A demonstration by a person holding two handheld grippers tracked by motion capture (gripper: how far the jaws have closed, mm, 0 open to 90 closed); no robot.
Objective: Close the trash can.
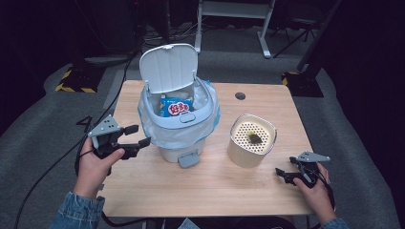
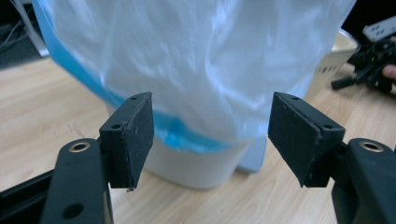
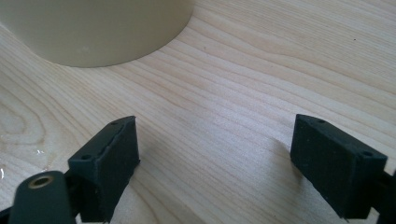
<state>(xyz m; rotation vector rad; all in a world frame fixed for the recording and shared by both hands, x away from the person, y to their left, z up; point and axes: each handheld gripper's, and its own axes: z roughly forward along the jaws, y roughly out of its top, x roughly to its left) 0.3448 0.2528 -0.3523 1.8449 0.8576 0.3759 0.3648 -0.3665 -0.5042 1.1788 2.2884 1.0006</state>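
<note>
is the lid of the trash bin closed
No, the lid stands raised behind the trash bin, leaving the blue snack packet inside exposed.

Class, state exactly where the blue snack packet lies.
In the high view, the blue snack packet lies inside the open lined bin, left of the beige perforated container.

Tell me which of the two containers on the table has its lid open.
The white pedal bin left of centre: its lid stands tipped up, with a bag liner folded over its rim. The cream container beside it has a flat perforated top.
</note>
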